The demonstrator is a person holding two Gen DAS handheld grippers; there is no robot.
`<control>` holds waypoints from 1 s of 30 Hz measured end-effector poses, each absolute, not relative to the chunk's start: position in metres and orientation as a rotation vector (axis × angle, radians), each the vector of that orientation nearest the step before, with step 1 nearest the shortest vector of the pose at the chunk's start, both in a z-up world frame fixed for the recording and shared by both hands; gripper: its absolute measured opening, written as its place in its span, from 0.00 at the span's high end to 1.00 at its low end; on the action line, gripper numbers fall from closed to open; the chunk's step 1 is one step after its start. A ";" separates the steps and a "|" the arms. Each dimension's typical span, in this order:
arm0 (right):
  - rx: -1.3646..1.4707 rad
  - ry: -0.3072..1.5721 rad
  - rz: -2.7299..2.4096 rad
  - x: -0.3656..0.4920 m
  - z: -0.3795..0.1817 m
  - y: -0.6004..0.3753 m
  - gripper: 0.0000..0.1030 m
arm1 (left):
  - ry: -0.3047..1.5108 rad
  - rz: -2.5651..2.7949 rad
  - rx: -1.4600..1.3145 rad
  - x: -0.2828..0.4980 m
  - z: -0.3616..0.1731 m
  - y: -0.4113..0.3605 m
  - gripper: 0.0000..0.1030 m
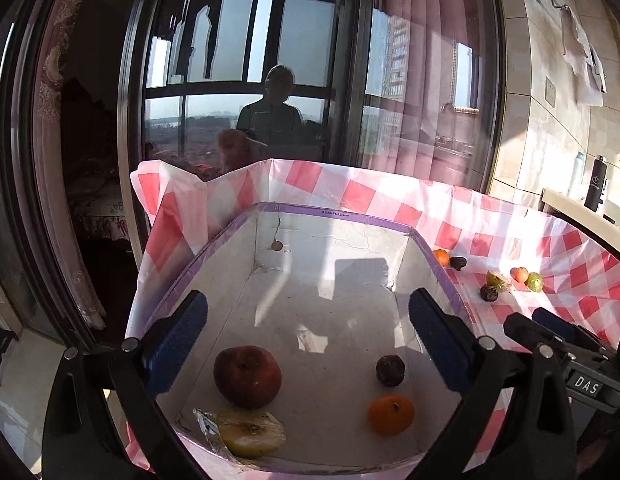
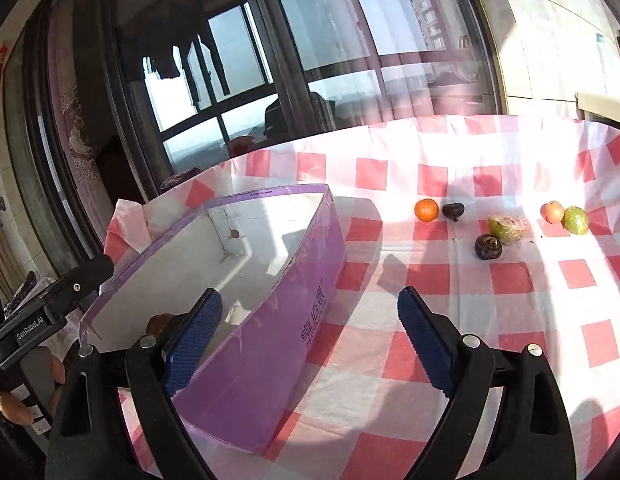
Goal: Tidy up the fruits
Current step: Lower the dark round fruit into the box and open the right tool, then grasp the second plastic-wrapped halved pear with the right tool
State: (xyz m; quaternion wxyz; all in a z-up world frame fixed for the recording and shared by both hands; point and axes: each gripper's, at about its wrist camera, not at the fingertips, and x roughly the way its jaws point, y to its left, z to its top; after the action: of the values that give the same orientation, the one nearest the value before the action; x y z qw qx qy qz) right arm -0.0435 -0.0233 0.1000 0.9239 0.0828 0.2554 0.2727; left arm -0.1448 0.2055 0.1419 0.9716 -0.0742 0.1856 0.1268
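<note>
Four fruits sit in my box: apple, wrapped half-apple, orange and a dark one, possibly a plum. Left gripper hangs over the box, jaws wide apart, nothing between them. Right gripper straddles the box's near wall, jaws also apart, gripping nothing. Six more fruits lie on the checked cloth, right of the box.

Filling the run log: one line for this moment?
left gripper: open | right gripper: open | box: four fruits | cloth: six fruits
</note>
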 end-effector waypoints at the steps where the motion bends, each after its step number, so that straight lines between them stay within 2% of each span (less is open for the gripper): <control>1: 0.206 0.533 0.526 -0.038 0.095 -0.040 0.16 | 0.353 0.221 -0.137 -0.143 0.148 0.191 0.02; 7: 0.297 0.622 0.282 -0.011 0.053 -0.127 0.16 | 0.342 -0.040 -0.036 -0.116 0.148 0.090 0.02; 14: 0.473 0.680 0.147 0.009 0.023 -0.206 0.16 | 0.529 -0.268 0.042 -0.038 0.078 -0.003 0.02; 22: 0.481 0.742 0.129 0.064 0.017 -0.223 0.16 | 0.740 -0.189 -0.155 0.067 0.028 0.009 0.02; 30: 0.387 0.807 0.166 0.161 0.015 -0.187 0.16 | 0.778 -0.251 -0.308 0.088 0.018 0.028 0.02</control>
State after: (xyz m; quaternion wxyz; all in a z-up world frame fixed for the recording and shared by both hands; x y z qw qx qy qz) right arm 0.1610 -0.1867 0.0149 0.8982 0.1870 0.3898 0.0800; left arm 0.0885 0.0283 0.0175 0.9062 -0.1493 0.3766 -0.1213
